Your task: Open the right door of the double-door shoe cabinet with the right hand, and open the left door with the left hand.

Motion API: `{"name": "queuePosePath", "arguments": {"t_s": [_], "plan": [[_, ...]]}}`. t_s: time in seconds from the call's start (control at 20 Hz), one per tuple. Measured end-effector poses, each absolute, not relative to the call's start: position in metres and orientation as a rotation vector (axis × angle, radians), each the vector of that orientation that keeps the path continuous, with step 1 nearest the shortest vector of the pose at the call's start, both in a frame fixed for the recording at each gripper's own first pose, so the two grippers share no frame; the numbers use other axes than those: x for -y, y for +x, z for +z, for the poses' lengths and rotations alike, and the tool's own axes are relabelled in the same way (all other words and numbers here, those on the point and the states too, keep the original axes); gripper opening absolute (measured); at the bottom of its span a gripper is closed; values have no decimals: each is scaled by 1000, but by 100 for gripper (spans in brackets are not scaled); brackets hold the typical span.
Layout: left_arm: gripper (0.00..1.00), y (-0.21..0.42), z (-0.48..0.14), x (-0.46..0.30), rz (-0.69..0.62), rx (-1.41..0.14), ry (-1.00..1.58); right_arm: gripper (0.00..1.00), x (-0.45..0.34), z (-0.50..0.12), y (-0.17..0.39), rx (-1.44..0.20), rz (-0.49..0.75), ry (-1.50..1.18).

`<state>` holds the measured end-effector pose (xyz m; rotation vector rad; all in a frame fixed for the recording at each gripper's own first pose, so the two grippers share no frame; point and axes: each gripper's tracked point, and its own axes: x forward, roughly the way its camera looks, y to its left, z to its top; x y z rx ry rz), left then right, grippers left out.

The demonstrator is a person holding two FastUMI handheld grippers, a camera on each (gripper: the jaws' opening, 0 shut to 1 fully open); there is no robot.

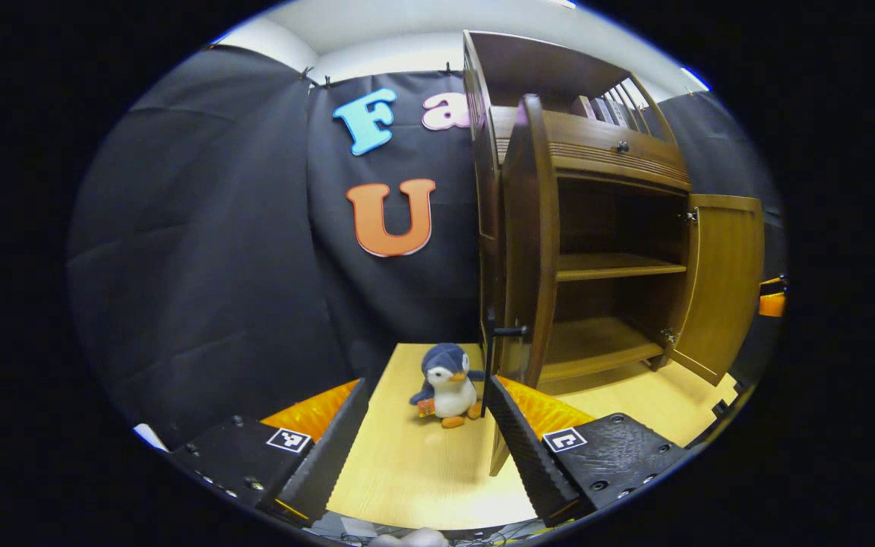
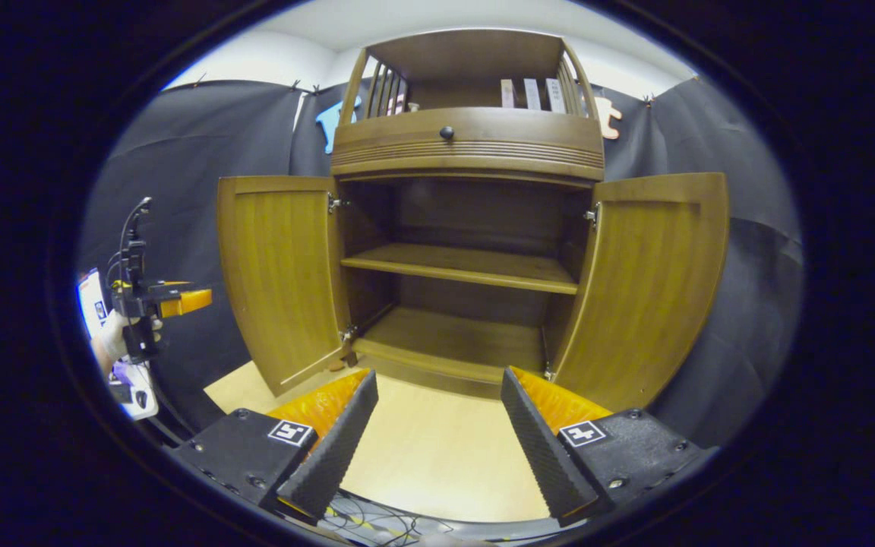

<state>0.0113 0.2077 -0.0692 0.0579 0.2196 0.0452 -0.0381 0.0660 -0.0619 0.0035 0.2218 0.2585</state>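
Both doors of the cabinet (image 2: 468, 228) stand wide open. The left hand-held gripper (image 1: 426, 425) and right hand-held gripper (image 2: 437, 425) are released, holding nothing. A careless swing might bump the left door (image 1: 530, 243) shut.

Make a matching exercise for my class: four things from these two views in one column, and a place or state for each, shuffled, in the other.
1. left door
2. penguin toy
3. round knob
4. middle shelf

a. on the drawer front
b. bare, inside the cabinet
c. swung open
d. on the floor beside the cabinet

Pairs: 1-c, 2-d, 3-a, 4-b
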Motion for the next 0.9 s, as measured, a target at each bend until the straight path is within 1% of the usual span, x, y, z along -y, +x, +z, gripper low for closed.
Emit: {"name": "queuePosePath", "arguments": {"t_s": [0.1, 0.25, 0.4, 0.6, 0.75, 0.9], "plan": [[95, 3, -44, -190, 81, -204, 53, 100, -63, -59, -35, -212, 260, 11], [96, -3, -15, -157, 91, -183, 42, 100, -58, -53, -27, -193, 254, 21], [96, -1, 11, -128, 108, -157, 85, 100, -46, -50, -24, -182, 230, 38], [96, 14, 18, -67, 43, -142, 51, 100, -26, -50, -23, -181, 185, 51], [96, 21, 21, -39, 35, -114, 46, 100, -14, -48, -30, -173, 144, 52], [96, 16, 10, -13, 21, -82, 58, 100, 3, -50, -31, -172, 101, 54]]}}
